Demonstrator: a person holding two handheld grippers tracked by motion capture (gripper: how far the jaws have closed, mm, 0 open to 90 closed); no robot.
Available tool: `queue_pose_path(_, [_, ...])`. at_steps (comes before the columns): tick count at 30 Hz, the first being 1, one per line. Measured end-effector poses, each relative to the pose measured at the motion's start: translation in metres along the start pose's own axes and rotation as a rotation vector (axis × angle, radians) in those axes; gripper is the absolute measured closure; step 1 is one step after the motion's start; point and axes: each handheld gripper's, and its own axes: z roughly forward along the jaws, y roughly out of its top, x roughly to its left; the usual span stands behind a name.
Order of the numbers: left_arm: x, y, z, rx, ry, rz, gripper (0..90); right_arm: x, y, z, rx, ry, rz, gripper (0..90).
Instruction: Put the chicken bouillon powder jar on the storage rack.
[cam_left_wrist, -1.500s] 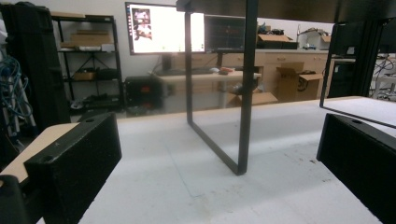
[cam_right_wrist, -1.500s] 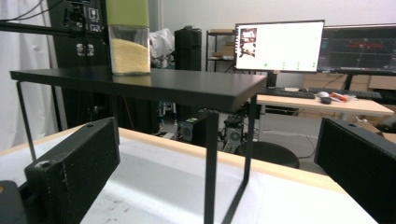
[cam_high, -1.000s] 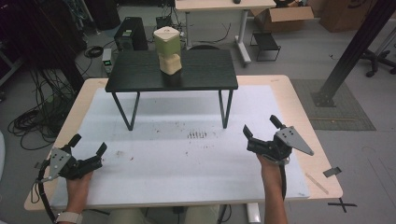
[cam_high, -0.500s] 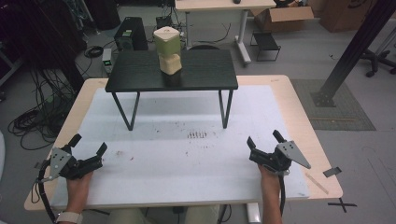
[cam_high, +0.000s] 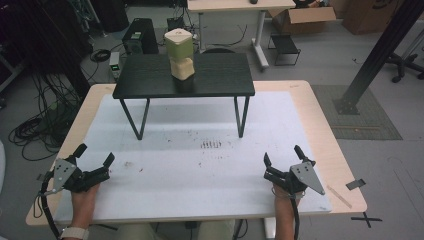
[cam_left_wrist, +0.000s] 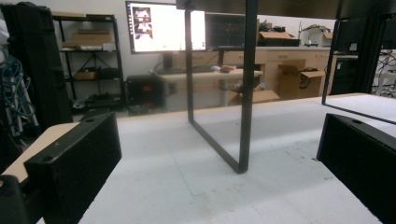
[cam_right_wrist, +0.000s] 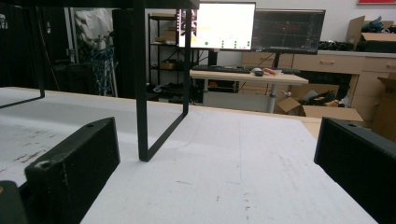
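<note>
Both claws are resting low at the near edge of the white surface (cam_high: 200, 165), well apart from each other. The left claw (cam_high: 94, 156) and the right claw (cam_high: 282, 159) are each standing wide open, holding nothing. The stacked blocks (cam_high: 181, 54), a green one atop a cream one, are sitting upright on the small black table (cam_high: 150, 80) at the far side, well away from both. This looks like the start or finish of a cycle; any next move would call for a long forward reach and a lift to tabletop height.
</note>
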Motion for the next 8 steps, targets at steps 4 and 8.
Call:
queue_pose_path(4, [0.0001, 0.0, -0.0001, -0.001, 0.0, 0.0, 0.2, -0.0007, -0.0001, -0.0001, 0.0, 0.0, 0.008, 0.0])
queue_pose_path(8, [-0.0001, 0.0, 0.0001, 0.002, 0.0, 0.002, 0.2, -0.0012, -0.0001, 0.0002, 0.003, 0.001, 0.013, 0.0])
